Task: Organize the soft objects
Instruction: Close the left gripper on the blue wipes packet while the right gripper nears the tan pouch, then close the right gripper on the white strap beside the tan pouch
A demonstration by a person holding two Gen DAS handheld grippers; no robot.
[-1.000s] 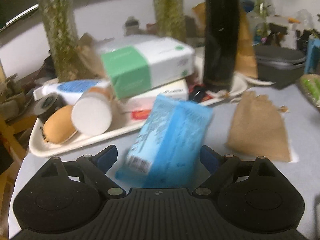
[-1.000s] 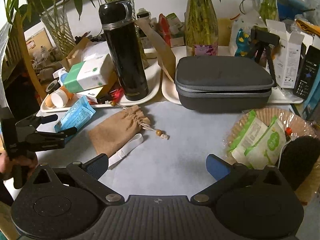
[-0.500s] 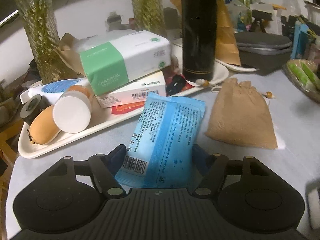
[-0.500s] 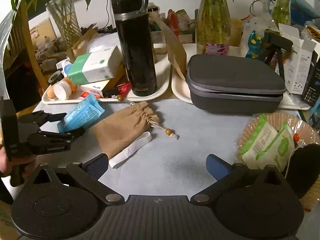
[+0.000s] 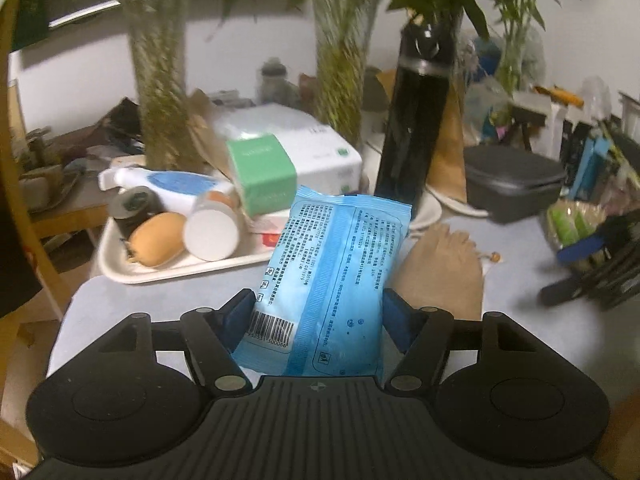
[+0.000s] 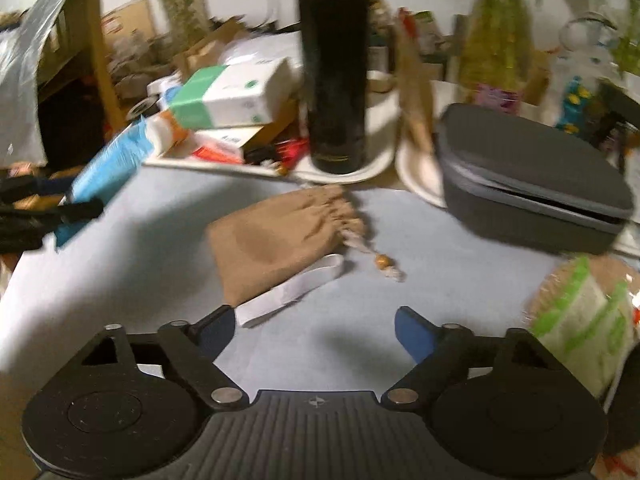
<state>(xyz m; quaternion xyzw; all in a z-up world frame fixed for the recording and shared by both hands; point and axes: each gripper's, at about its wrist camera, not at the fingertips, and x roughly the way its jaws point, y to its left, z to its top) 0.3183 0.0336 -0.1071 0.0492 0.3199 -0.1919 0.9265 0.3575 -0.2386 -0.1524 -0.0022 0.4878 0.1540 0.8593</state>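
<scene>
Clamped on the blue wet-wipe pack, the left gripper has lifted it off the table since 0.5 s ago, ready for carrying, while the right gripper hovers spread and empty.

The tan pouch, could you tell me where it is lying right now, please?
The tan pouch lies on the table ahead of the open right tool, in front of the black flask, with a white strap against its near edge.
</scene>
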